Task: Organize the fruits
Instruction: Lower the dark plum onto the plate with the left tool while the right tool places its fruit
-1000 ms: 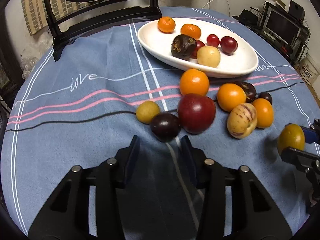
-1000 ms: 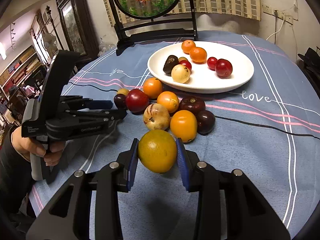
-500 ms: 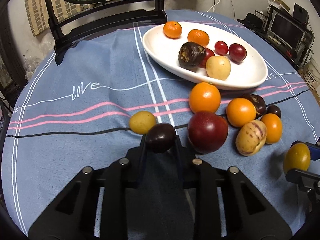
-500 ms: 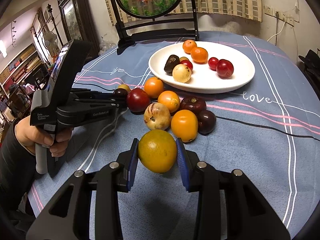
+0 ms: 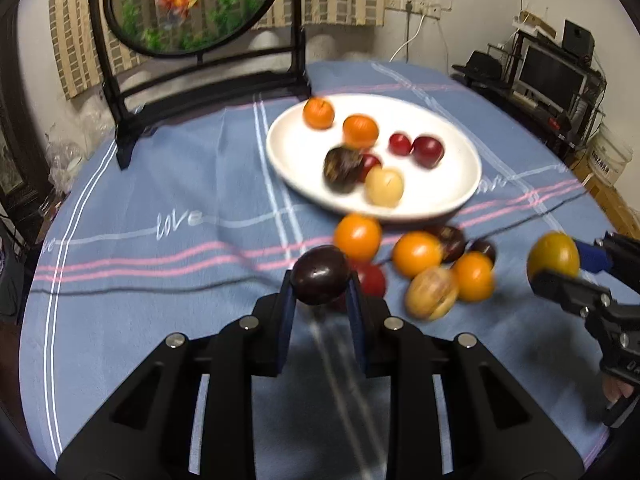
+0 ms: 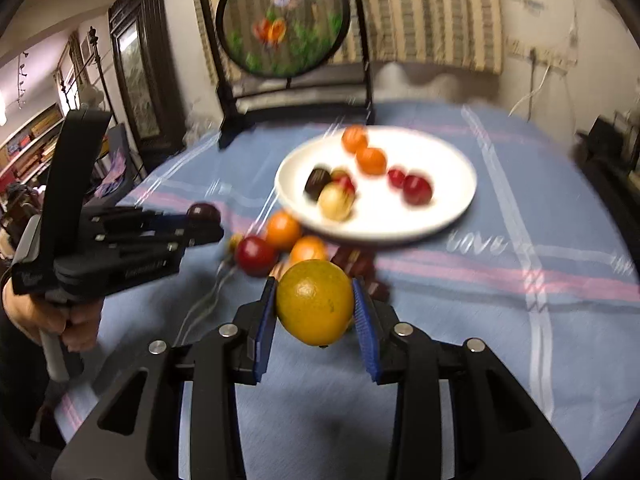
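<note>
My left gripper is shut on a dark purple plum and holds it above the blue tablecloth; it also shows in the right wrist view. My right gripper is shut on a yellow-green orange, lifted off the cloth; it shows at the right of the left wrist view. The white plate holds several fruits. A cluster of loose oranges, a red plum and a striped yellow fruit lies in front of the plate.
A round framed fish screen on a black stand stands at the table's back edge. The blue tablecloth covers the round table. Shelves with a monitor stand at the far right.
Both grippers have risen and tilted up with their fruits. The left one lifted the dark plum off the cloth, after closing on it a second ago. Both views are motion-blurred.
</note>
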Available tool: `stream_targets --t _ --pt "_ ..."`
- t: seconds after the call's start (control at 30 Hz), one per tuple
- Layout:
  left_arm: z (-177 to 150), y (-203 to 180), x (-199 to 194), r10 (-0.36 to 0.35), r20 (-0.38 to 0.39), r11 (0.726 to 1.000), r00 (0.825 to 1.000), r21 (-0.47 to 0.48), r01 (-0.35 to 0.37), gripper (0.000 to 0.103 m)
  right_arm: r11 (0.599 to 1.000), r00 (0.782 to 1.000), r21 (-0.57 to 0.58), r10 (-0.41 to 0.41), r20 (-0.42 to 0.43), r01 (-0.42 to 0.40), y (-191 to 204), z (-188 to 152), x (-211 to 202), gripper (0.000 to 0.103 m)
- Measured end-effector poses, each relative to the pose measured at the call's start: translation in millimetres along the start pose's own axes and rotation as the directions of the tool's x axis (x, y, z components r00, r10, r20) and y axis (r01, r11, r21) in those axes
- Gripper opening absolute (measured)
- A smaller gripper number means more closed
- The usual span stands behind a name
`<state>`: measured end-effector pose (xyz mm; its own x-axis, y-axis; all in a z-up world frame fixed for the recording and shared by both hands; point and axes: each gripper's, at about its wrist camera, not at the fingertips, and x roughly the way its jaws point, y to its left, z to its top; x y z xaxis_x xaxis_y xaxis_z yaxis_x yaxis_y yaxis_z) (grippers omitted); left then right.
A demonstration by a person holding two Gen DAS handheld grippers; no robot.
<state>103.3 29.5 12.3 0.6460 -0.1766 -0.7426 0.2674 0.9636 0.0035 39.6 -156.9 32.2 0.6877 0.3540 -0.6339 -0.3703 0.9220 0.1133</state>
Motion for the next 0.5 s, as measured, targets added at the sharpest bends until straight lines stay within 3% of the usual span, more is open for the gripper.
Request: stream_targets --t 0.2,0.5 --pt "36.2 -22.1 18.8 -0.013 0.008 1.000 1.000 0.007 0.012 0.025 0.992 0.991 -0.062 -0.109 0.081 0.114 -14.6 36.2 15.4 0.037" --pt "67.6 -20.3 76.3 0.004 -0.057 0.999 0.998 -0.043 -0.007 0.026 0.984 0.984 -0.051 -0.175 -0.042 0.172 -47.1 50.3 81.8 0.037"
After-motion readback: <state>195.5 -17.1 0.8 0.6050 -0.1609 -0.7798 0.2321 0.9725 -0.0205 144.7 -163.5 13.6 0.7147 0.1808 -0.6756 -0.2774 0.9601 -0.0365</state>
